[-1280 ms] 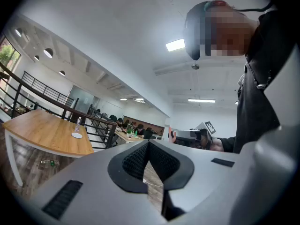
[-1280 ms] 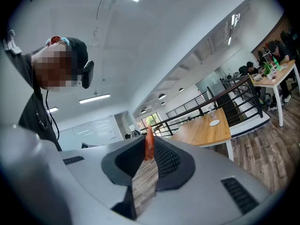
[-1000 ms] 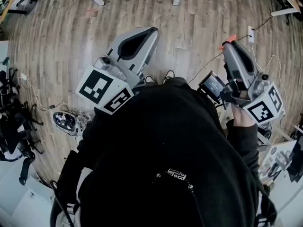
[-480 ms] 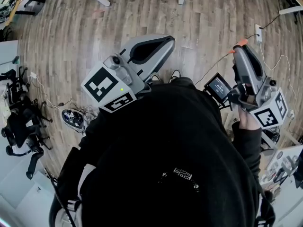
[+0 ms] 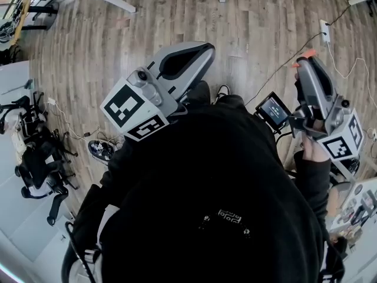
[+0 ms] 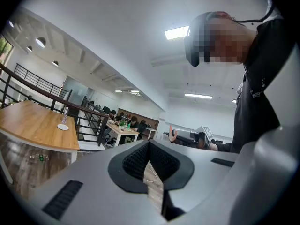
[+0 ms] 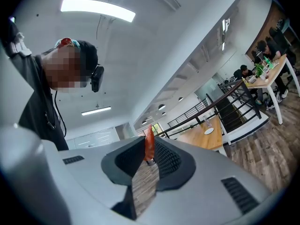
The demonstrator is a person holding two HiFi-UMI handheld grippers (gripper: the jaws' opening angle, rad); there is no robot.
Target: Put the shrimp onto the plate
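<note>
Right gripper view: slim orange-red shrimp upright in right claw

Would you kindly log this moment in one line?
left claw shut, empty | right claw shut on shrimp | over floor

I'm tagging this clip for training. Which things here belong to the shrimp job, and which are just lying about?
Job: shrimp in the right gripper; probably the white plate on the wooden table.
Lying about: floor cable, power strip, black chairs.
</note>
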